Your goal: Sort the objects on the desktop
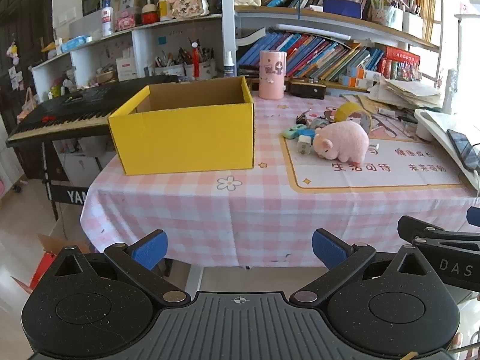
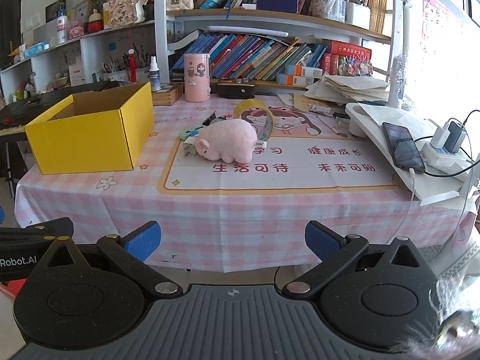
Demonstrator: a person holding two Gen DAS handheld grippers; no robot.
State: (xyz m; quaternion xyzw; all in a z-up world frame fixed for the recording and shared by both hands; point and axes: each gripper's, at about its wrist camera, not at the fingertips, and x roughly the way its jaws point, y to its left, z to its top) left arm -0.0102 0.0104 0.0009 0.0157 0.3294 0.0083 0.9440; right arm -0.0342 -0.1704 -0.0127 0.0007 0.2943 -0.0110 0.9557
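Left tongs [image 1: 239, 248] wide, empty | right tongs [image 2: 232, 240] wide, empty | both off table edge [image 2: 210, 210] | yellow box [image 1: 183, 138] at left corner

1. Bright daylight enters from the right of the yellow box [image 1: 183, 132], blowing out that edge.
2. Shadows are soft.
3. Fisheye bends the shelves above the box.
4. Focus is sharp.

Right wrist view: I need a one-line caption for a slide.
Open right gripper faces a checked table with an empty yellow box, pink plush pig and tape roll.
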